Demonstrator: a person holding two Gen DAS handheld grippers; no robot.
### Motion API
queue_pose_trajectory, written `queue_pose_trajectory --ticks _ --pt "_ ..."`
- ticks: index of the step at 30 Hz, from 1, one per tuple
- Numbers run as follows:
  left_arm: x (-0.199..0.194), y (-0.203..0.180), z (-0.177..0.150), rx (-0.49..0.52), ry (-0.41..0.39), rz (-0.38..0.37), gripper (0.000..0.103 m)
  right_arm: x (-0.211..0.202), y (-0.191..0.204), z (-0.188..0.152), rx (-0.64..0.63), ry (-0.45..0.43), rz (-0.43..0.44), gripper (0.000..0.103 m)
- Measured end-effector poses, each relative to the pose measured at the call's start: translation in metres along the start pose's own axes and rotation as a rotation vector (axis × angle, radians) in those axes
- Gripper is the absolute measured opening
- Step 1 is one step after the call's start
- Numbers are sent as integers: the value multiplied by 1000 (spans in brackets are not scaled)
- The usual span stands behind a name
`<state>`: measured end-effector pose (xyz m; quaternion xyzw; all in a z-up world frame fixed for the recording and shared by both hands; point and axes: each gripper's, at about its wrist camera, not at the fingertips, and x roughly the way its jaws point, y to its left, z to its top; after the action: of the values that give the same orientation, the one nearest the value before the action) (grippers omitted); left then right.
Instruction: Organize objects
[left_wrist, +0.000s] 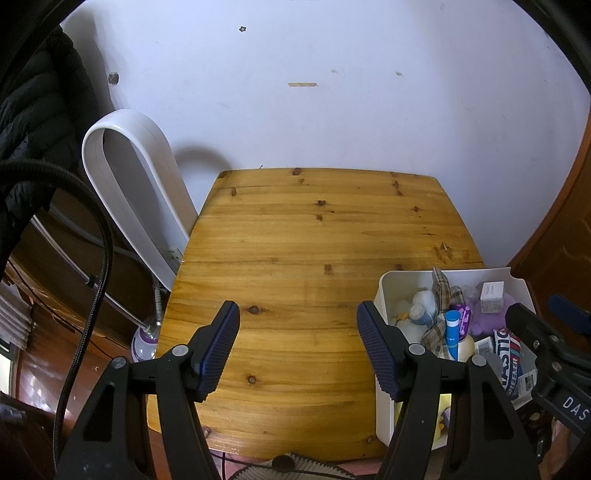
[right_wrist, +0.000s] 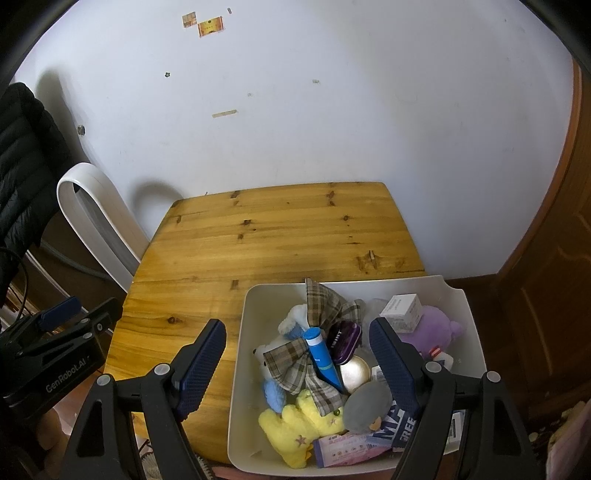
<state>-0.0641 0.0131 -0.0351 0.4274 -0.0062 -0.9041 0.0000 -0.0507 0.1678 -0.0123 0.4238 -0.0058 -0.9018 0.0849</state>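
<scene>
While both stand idle: left tool (left_wrist: 298, 347) wide, right tool (right_wrist: 297, 363) wide, both hold nothing.
Bin (right_wrist: 466, 317): heaped full; table (left_wrist: 295, 229) bare.
Stage: fits filled or awaiting unpacking.

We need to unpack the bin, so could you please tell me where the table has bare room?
The wooden table is bare from the wall edge to the near edge, left of the white bin. The bin itself is crowded with toys, tubes and boxes.

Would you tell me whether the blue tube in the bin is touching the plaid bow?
Touching. In the right wrist view the blue tube lies directly against the plaid bow, the fabric overlapping its left edge inside the white bin.
</scene>
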Motion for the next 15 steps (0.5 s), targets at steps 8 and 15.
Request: queue_pose_trajectory --ticks 8,15 --pt "0 0 -1 0 1 -1 70 0 3 -2 5 5 -3 81" --pt "1 5 -3 4 7 -12 70 0 6 -4 5 11 -6 81"
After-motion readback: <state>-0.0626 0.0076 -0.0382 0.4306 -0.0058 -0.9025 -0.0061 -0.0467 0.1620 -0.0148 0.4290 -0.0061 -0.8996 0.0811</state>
